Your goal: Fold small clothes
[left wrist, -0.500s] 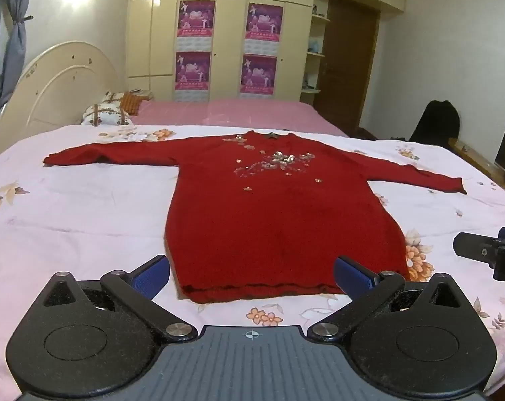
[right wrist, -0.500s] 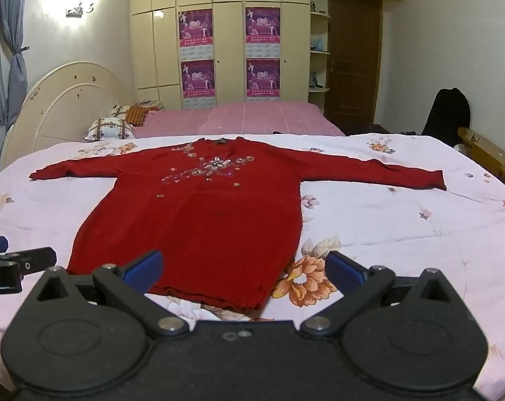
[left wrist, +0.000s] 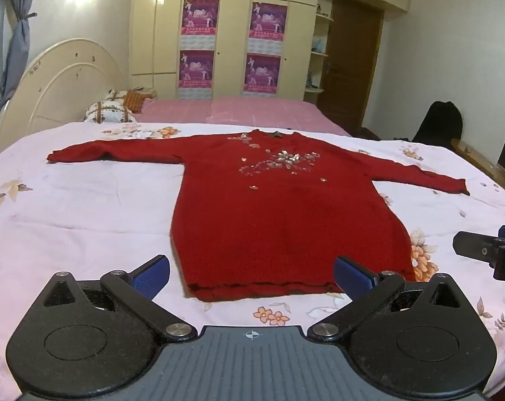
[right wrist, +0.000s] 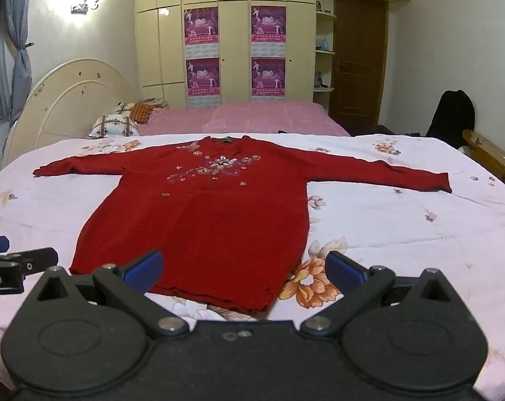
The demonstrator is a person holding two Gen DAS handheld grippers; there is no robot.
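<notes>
Left wrist view is showing the left gripper [left wrist: 250, 275] hanging with jaws spread wide, gripping nothing, just short of the sweater [left wrist: 279, 214] hem. The sweater is lying flat and face up on the quilt [left wrist: 85, 214] straight ahead of this gripper, hem nearest, collar farthest, both sleeves stretched out to either side. The hem edge is sitting between the two blue pads [left wrist: 152, 275], a little beyond them, not touching.

Right wrist view is showing the right gripper [right wrist: 244, 272] also released and empty, the sweater [right wrist: 212, 220] ahead and slightly to its left; the hem's right corner is lying between its pads [right wrist: 143, 270]. Each gripper is peeking into the other's view at the edge.

Progress: no fold is showing anywhere, so folding is not started, judging by the fully spread garment. Everything is left: sleeves in, body doubled over. Likely both grippers are lining up for a first grasp, though which part they are going for cannot be told.

Hidden or unclear: the gripper bodies are blocking the near quilt edge in both views. The back of the sweater is not visible. The far cuffs are small and fisheye-bent, so whether they are lying flat is hard to tell. The sequin decoration [left wrist: 279, 162] on the chest is reading only as pale specks. Gap height between pads and fabric cannot be judged.
</notes>
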